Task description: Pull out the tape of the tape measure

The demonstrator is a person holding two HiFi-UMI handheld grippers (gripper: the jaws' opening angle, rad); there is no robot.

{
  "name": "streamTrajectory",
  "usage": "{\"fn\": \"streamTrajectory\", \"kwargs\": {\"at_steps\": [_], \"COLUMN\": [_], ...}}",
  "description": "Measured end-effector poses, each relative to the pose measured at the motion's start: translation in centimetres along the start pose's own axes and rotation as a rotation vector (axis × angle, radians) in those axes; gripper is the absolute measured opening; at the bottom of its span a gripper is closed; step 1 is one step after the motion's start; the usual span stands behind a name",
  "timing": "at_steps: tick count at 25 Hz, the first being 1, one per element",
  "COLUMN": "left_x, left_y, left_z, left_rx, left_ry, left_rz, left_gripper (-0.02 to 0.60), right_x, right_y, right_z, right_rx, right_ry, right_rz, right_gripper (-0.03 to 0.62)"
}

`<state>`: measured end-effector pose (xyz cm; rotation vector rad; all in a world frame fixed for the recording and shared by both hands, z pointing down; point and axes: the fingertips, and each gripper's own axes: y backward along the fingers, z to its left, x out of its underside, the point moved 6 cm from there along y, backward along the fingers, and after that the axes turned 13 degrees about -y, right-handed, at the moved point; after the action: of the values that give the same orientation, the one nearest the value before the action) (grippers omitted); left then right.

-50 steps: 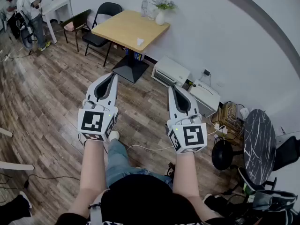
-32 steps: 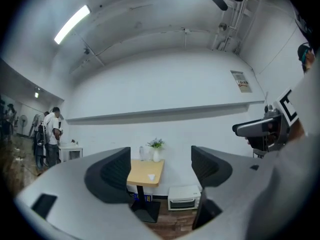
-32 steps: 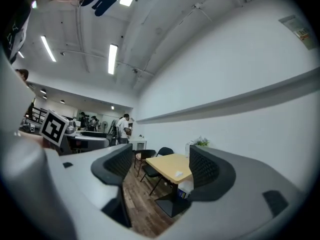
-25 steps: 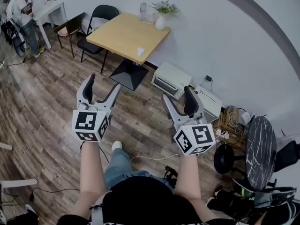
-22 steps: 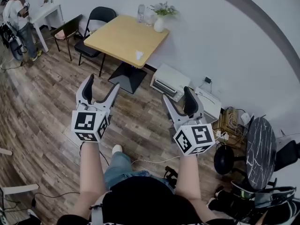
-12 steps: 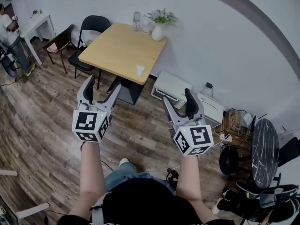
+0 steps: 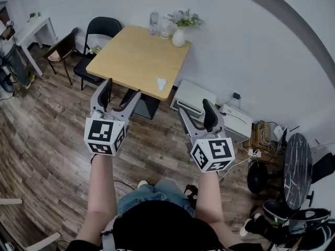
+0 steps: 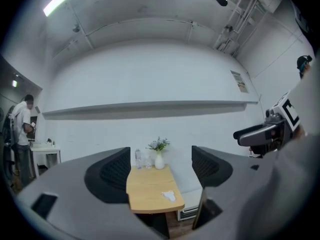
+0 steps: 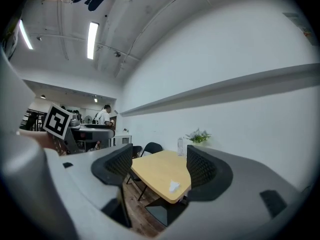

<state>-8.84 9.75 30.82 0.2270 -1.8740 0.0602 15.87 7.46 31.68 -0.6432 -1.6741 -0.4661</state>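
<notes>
No tape measure is recognisable in any view. A small white object point(image 7: 161, 82) lies near the front edge of the wooden table point(image 7: 131, 56); it is too small to identify. It also shows as a white object point(image 8: 169, 195) on the table point(image 8: 147, 184) in the left gripper view, and as a white object point(image 9: 174, 185) in the right gripper view. My left gripper point(image 7: 120, 91) and right gripper point(image 7: 194, 110) are held up in the air short of the table. Both are open and empty. The table fills the gap of the left gripper point(image 8: 161, 169) and of the right gripper point(image 9: 160, 166).
A white vase with flowers point(image 7: 179, 35) and a clear bottle point(image 7: 153, 21) stand at the table's far edge. A black chair point(image 7: 99, 30) sits at its left. White appliances point(image 7: 192, 98) lie on the floor by the wall. A round dark table point(image 7: 296, 163) and cables are at the right.
Both grippers went from shut to open about a second ago. Since then the wooden table has come nearer, and both grippers now point at it.
</notes>
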Motion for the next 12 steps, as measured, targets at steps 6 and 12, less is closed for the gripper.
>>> {"fn": "streamTrajectory", "kwargs": {"at_steps": [6,12], "left_x": [2.6,5.6], "left_y": [-1.4,-5.7], "left_z": [0.3,1.4], "left_rx": [0.01,-0.004], "left_ry": [0.025,0.054], "left_rz": [0.045,0.099], "left_gripper": [0.371,0.37], "right_x": [1.5,2.2], "right_y": [-2.2,-6.5], "right_z": [-0.4,-3.5], "right_rx": [-0.003,-0.002], "right_ry": [0.007,-0.009], "right_rz": [0.048,0.083], "right_gripper": [0.345,0.345]}}
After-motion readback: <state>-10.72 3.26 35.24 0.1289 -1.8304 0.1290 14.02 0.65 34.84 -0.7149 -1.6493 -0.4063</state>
